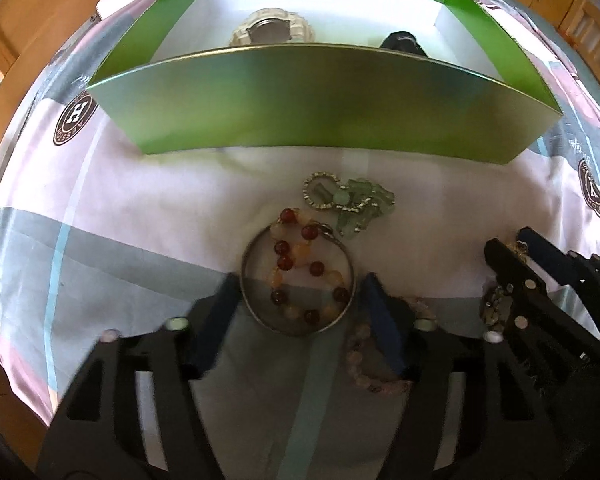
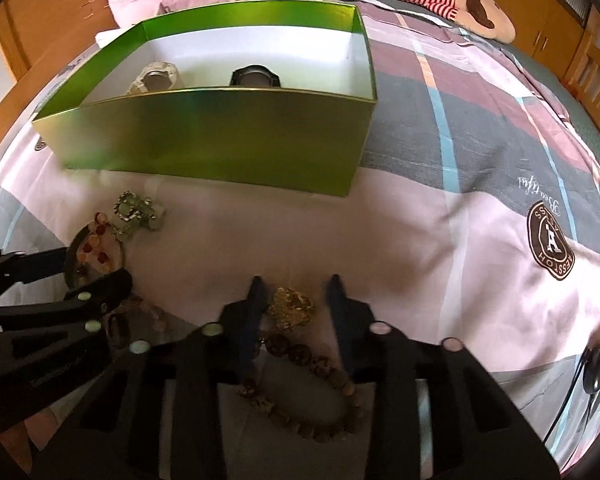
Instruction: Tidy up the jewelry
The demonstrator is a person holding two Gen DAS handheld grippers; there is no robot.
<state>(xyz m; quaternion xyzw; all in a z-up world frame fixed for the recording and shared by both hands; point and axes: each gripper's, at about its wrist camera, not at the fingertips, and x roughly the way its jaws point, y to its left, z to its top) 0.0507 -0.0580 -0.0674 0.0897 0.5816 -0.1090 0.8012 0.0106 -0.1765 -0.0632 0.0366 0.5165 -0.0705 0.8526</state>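
Two grippers over a pink, grey and white patterned bedsheet (image 1: 140, 216).

Left wrist view: left gripper (image 1: 298, 292), jaws spread wide, blue-padded fingers (image 1: 382, 320) flanking a plain silver metal bangle (image 1: 249, 280) without clearly touching it; nothing gripped. Red and pale orange bead bracelet (image 1: 300, 268) lies partly inside the bangle. Pale green stone and silver chain piece (image 1: 348, 200) sits just beyond, near the front wall of a shiny green cardboard box (image 1: 300, 112). Inside the box: white chunky wristwatch (image 1: 270, 30) and black wristwatch (image 1: 402, 42). Pale pink bead bracelet (image 1: 360, 356) lies under the right finger.

Right wrist view: right gripper (image 2: 296, 292), jaws parted, holding nothing; gold nugget-like ornament (image 2: 294, 308) lies between the fingertips, close to the left one, contact unclear. Brown speckled bead bracelet (image 2: 312, 364) lies between the fingers, nearer the camera.
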